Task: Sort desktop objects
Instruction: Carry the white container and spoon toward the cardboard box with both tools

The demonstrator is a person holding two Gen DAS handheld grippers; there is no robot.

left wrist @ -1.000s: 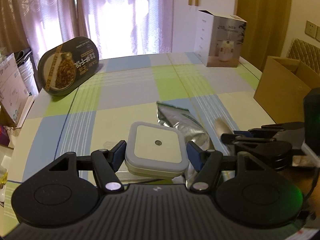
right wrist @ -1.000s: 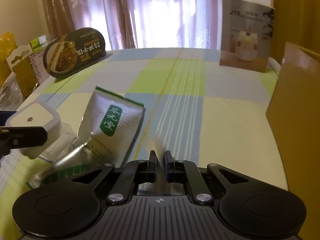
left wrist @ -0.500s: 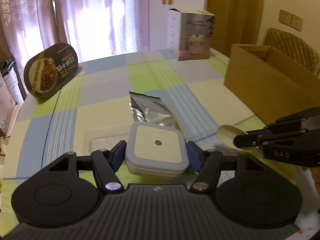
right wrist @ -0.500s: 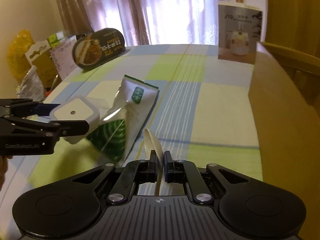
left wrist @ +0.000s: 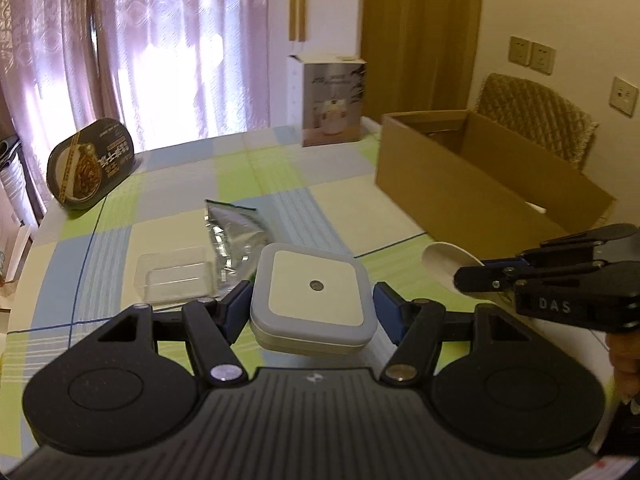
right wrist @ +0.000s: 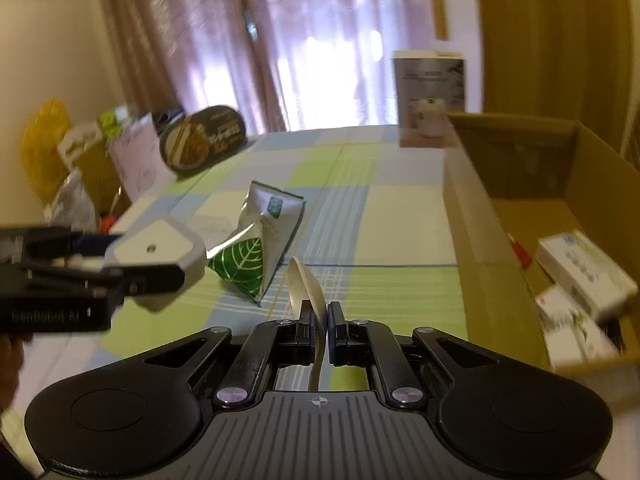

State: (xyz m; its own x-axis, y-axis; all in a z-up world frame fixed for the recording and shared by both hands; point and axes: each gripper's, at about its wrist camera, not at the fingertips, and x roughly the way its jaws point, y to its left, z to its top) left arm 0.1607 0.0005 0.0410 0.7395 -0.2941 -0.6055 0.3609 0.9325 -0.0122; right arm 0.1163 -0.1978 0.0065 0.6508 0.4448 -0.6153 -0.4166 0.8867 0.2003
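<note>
Left gripper [left wrist: 312,300] held above the checked table [left wrist: 160,184], fingers clamped on a square white device [left wrist: 314,294]. Right gripper [right wrist: 319,320] beside it, fingers pinching a white spoon [right wrist: 306,290].

Checked tablecloth [left wrist: 288,176] – blue, green, cream

The cardboard box [left wrist: 472,184] stands open-topped at my right, its near wall [right wrist: 476,240] the only barrier to its inside. White cartons [right wrist: 580,276] fill the box's near corner; the floor beyond them lies bare. Left of the box, the checked tablecloth [left wrist: 332,184] is free up to the foil pouch [right wrist: 260,256] and clear tray [left wrist: 176,276]. Behind the box, a tall carton [left wrist: 332,104] blocks the far edge.
</note>
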